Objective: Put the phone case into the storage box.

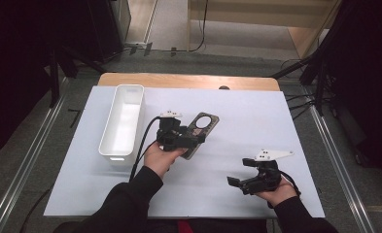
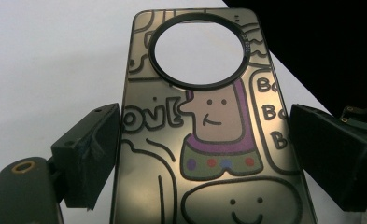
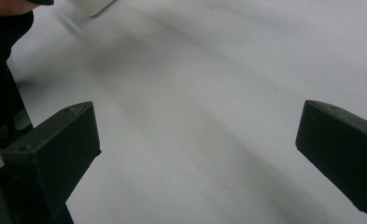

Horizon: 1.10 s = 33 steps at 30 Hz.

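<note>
L gripper (image 1: 191, 137) sits mid-bench over the phone case (image 1: 201, 128), which lies flat on the white sheet (image 1: 256, 116) just right of the white bin (image 1: 123, 119). In the left gripper view the case (image 2: 209, 135) lies between the jaws, left pad at its edge, right pad a sliver off, so jaws apart, not clamped. R gripper (image 1: 237, 183) rests near the bench's front right, well apart from the case, jaws wide apart w/ nothing between
</note>
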Motion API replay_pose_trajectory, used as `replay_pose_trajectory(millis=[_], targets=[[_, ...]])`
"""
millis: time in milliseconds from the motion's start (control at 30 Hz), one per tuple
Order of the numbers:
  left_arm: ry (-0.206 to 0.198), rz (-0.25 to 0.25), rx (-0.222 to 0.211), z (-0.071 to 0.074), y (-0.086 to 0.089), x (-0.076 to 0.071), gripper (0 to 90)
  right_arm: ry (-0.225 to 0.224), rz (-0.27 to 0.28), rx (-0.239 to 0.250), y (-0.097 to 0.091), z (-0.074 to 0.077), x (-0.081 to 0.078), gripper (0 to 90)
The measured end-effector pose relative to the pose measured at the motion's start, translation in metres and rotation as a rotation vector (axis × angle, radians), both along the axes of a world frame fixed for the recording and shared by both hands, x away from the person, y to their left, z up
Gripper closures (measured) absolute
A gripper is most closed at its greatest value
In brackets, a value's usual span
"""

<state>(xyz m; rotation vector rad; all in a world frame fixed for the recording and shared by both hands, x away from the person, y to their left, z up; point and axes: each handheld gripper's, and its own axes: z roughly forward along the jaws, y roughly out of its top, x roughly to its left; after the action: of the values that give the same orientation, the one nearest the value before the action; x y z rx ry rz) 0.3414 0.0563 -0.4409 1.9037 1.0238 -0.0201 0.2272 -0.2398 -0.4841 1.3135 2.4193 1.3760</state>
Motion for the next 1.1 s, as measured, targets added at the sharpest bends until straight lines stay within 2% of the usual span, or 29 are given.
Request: replay_pose_trajectory(millis=[200,367,500,600,1100], targets=[[-0.008,0.020,-0.005,-0.005,0.005,-0.006,11.5,0.016,-0.002,0.006,0.002,0.002,0.002,0.0],[0.003,0.033,-0.026,-0.009,0.009,-0.008,11.5,0.022,-0.007,0.014,0.005,0.003,0.005,0.0],[-0.014,0.043,-0.033,-0.011,0.007,-0.010,11.5,0.032,0.003,0.021,0.007,0.003,0.010,0.0],[-0.030,0.049,-0.040,-0.012,0.006,-0.012,11.5,0.029,-0.008,0.020,0.008,0.004,0.013,0.0],[-0.026,0.097,-0.069,-0.018,0.007,-0.017,11.5,0.024,-0.071,0.077,0.014,0.015,0.027,0.0]])
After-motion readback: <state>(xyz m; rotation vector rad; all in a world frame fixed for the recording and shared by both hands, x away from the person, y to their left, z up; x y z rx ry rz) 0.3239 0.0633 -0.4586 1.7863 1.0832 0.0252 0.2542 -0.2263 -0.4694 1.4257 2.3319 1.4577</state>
